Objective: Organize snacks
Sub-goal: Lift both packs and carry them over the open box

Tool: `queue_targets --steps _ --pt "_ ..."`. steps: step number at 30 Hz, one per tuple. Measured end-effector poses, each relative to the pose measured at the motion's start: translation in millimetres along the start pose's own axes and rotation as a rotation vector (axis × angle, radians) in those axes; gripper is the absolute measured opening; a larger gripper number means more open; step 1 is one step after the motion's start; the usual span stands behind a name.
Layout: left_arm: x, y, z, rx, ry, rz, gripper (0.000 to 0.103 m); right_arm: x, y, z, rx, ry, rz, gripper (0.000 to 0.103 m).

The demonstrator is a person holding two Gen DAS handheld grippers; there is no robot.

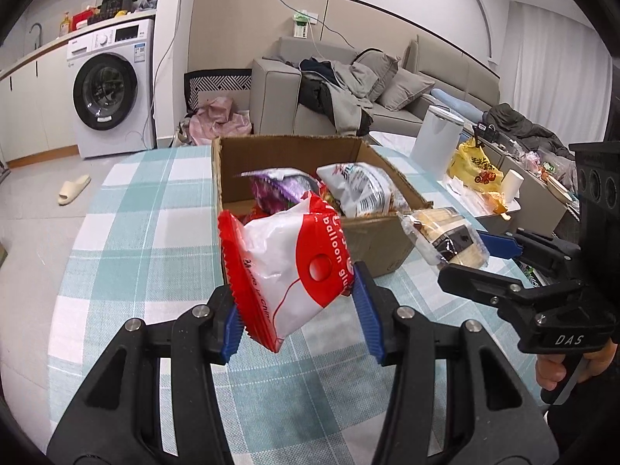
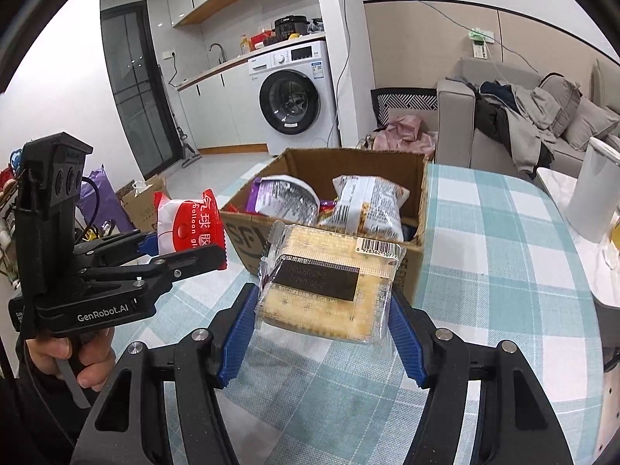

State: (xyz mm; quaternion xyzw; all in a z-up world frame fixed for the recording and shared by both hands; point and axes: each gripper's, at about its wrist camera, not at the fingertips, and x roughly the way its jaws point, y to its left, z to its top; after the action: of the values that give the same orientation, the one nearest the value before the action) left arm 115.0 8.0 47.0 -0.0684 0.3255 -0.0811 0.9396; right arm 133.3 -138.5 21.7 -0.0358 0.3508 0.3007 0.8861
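My left gripper (image 1: 300, 312) is shut on a red and white snack bag (image 1: 286, 267), held above the checked tablecloth (image 1: 155, 240) just in front of an open cardboard box (image 1: 387, 244). My right gripper (image 2: 323, 327) is shut on a clear pack of crackers (image 2: 325, 286), also lifted in front of the box (image 2: 248, 232). Each gripper shows in the other view: the right one (image 1: 480, 250) with its cracker pack (image 1: 445, 236), the left one (image 2: 174, 250) with its bag (image 2: 186, 224). The box holds a purple bag (image 1: 279, 190) and a white bag (image 1: 364, 190), among other packets.
A white canister (image 1: 436, 143) and a yellow bag (image 1: 474, 166) stand beyond the table's right side. A sofa (image 1: 279, 89) with clothes lies behind the box, a washing machine (image 1: 112, 93) at the far left. A hand (image 2: 69, 356) grips the left tool.
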Motion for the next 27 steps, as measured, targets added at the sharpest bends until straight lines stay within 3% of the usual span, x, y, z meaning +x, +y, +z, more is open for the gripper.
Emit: queue_targets --steps 13,27 --pt "13.0 7.1 22.8 0.002 -0.004 0.025 0.047 -6.5 -1.2 16.0 0.008 -0.041 0.006 0.066" --pt "50.3 10.8 39.1 0.016 0.026 0.045 0.047 15.0 -18.3 45.3 0.035 -0.062 -0.024 0.066"
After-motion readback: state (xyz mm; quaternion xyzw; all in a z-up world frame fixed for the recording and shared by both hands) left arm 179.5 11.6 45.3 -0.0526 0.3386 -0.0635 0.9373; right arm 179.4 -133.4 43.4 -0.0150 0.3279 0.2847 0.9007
